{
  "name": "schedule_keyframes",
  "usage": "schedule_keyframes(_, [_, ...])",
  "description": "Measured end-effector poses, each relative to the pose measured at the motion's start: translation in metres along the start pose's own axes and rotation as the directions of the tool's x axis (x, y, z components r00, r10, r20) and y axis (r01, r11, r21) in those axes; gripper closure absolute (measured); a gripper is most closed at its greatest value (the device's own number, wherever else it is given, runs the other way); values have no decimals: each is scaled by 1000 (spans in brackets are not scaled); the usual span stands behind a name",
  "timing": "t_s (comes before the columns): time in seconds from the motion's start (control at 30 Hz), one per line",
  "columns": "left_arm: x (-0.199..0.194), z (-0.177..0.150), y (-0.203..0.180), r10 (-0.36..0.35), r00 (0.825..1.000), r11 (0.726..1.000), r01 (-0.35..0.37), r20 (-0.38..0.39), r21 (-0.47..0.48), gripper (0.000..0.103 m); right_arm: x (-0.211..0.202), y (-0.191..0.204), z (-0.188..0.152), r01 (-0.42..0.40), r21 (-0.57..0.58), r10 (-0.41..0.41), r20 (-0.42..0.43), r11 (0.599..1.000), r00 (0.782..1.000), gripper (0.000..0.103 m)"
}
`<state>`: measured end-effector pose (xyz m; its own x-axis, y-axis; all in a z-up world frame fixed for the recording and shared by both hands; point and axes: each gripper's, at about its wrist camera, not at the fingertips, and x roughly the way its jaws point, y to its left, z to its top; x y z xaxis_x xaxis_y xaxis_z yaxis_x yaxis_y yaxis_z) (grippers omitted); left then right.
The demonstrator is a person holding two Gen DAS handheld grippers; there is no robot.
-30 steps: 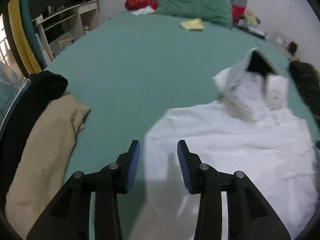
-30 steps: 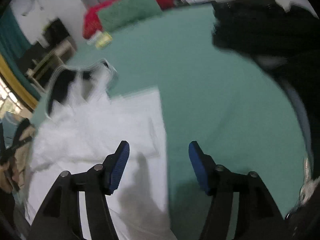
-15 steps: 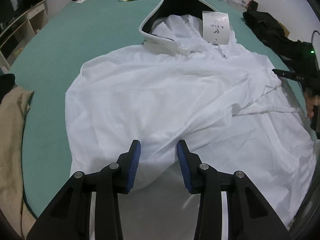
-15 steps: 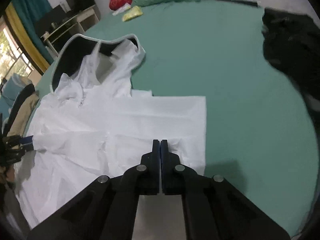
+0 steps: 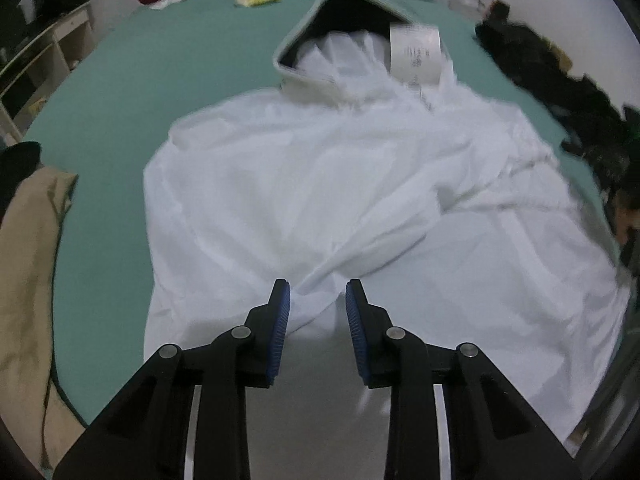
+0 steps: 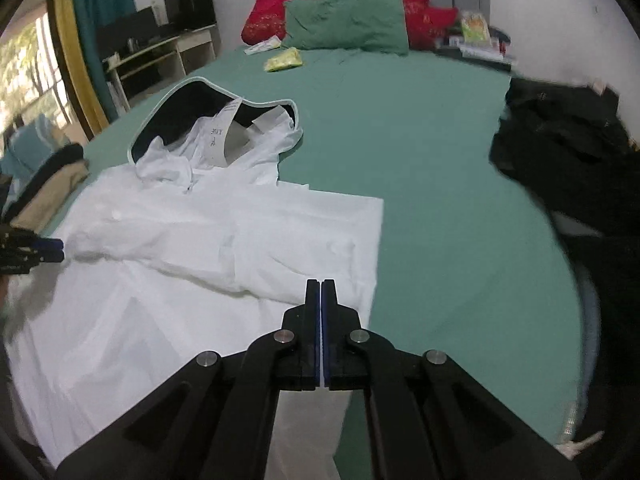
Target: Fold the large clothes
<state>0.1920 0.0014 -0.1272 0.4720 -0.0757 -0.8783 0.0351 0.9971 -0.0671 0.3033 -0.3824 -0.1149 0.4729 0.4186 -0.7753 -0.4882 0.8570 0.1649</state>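
On the green bed (image 6: 440,168), white hooded jacket (image 5: 320,184) spread flat, hood far end, sleeve folded across.
My right gripper (image 6: 321,284) is pressed together on the near hem; my left gripper (image 5: 317,296) is closing around a fabric ridge, pads not pressing. Risk: thin slick cloth slips out, or I catch one layer, skewing the fold.

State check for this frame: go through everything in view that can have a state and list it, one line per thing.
white hooded jacket: spread on the bed, wrinkled, hood open, not yet folded.
paper tag: attached at the collar, lying on the hood.
left gripper: closing, jacket fabric between its fingers.
right gripper: shut above the jacket; grip on fabric unclear.
black garment: crumpled at the bed's edge.
beige garment: draped over the bed's side.
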Motion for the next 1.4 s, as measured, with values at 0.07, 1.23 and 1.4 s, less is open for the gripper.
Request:
schedule_keyframes(0.07, [-10,4,0,-9,999,1000,10,43,-19,72,11,-6,9,8,29,-6,-37,1000,999,97])
schedule_keyframes(1.23, [7,-19,-30,-38,998,999,40,-52,20,84,-27,45,-57,27,-483,-25,11,875,1000,98])
schedule_keyframes(1.4, [-17,-20,-23,-56,998,998,56,-8,7,84,-43,57,-94,-69,-507,10,-117,859,993,84])
